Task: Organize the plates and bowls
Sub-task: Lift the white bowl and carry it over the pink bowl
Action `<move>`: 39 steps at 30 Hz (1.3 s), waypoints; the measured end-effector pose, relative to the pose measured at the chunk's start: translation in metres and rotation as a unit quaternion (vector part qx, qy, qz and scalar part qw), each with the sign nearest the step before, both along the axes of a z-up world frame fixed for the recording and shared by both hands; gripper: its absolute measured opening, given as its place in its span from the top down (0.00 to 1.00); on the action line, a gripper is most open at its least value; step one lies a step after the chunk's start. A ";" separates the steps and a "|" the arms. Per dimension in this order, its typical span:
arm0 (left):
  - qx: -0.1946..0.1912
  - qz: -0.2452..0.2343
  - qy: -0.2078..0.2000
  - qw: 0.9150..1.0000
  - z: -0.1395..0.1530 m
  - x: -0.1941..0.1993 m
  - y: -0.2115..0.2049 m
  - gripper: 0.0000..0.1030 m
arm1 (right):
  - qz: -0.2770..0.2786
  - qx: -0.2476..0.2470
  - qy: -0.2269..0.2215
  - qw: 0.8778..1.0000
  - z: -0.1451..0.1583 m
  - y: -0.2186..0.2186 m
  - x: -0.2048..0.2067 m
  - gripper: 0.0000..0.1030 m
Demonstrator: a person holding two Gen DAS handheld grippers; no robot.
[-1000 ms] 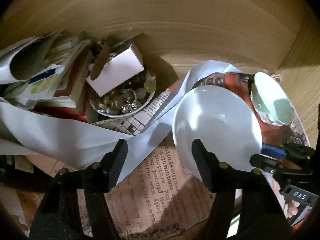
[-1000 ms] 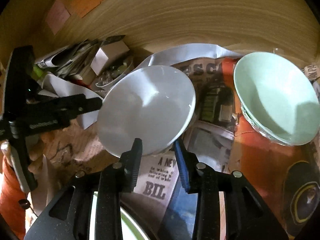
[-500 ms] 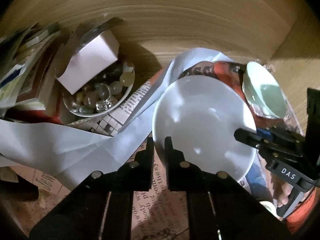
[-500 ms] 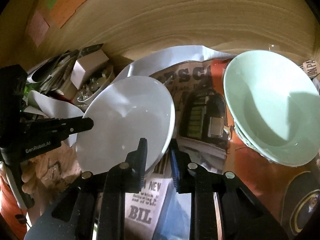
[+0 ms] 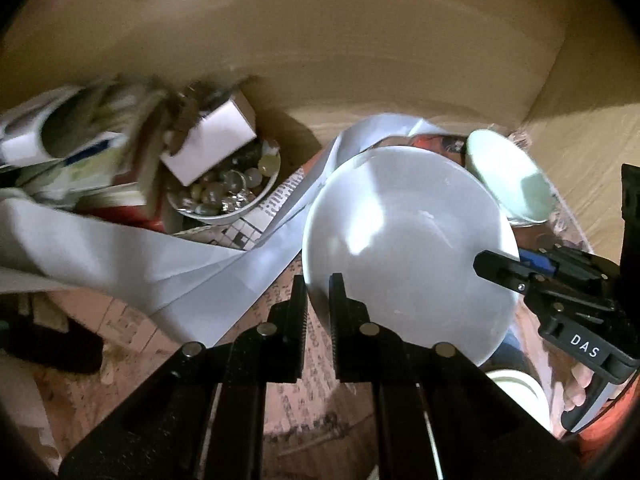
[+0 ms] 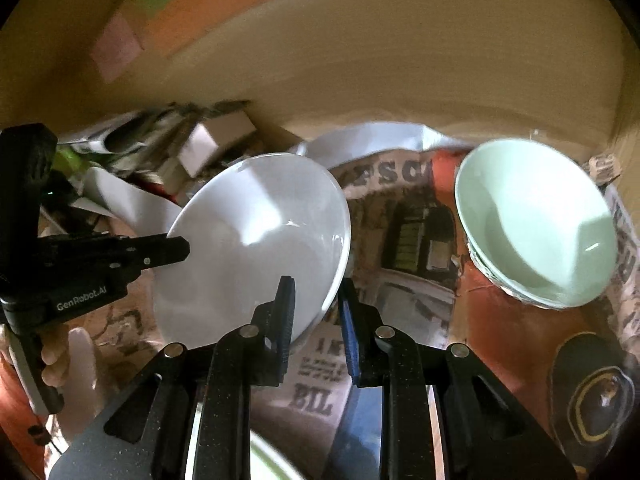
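Observation:
A white bowl (image 5: 408, 248) (image 6: 256, 240) is held tilted above the newspaper-lined shelf. My left gripper (image 5: 318, 292) is shut on its near-left rim and shows in the right wrist view (image 6: 176, 246). My right gripper (image 6: 316, 296) is shut on the opposite rim, one finger inside and one outside, and shows in the left wrist view (image 5: 496, 264). A pale green bowl (image 6: 536, 224) (image 5: 508, 176), on top of a stack of bowls, sits at the right by the side wall.
A small bowl of glass pebbles (image 5: 228, 192) with a white box (image 5: 212, 144) on it stands at the back left beside stacked papers (image 5: 80, 152). Loose white paper (image 5: 140, 256) lies across the newspaper. A white rim (image 5: 516, 384) shows below the bowl.
The white bowl has lifted and tilted more. My left gripper, open a second ago, closed on its rim. The view has shifted a little to the right.

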State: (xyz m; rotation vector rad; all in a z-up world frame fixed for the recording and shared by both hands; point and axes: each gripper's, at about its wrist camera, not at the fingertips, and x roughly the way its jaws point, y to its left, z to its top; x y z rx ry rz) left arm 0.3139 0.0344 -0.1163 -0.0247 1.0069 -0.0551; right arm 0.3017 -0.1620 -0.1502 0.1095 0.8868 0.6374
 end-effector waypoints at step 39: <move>-0.025 0.093 -0.147 0.984 0.050 -0.236 0.057 0.91 | 0.111 0.054 -0.098 0.987 0.046 0.061 -0.164 0.79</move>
